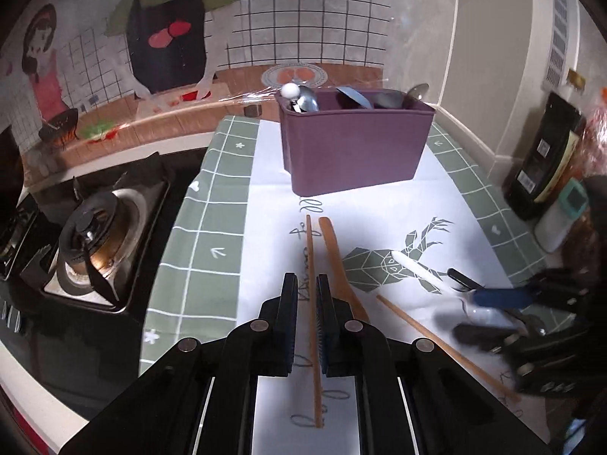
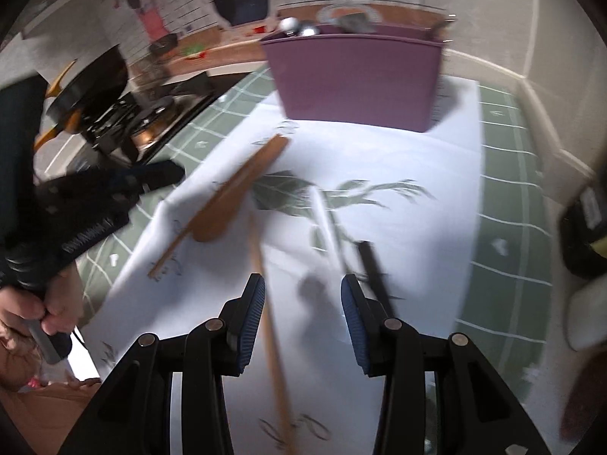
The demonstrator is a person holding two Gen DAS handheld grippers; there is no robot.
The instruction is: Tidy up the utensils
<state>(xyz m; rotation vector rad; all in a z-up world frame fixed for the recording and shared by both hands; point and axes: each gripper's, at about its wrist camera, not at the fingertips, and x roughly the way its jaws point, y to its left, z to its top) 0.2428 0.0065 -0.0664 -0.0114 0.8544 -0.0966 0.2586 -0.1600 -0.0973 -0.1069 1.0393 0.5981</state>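
Note:
A purple utensil caddy stands at the back of the tablecloth with spoons and ladles in it; it also shows in the right wrist view. My left gripper is shut on a wooden chopstick. A wooden spatula lies just right of it, and a second chopstick lies further right. A white spoon lies on the deer print. My right gripper is open above the second chopstick, with the white spoon and a black utensil ahead. The spatula lies to its left.
A gas stove sits left of the green checked tablecloth. A dark bottle and a white container stand at the right edge. A pan rests on the stove. The wall is close behind the caddy.

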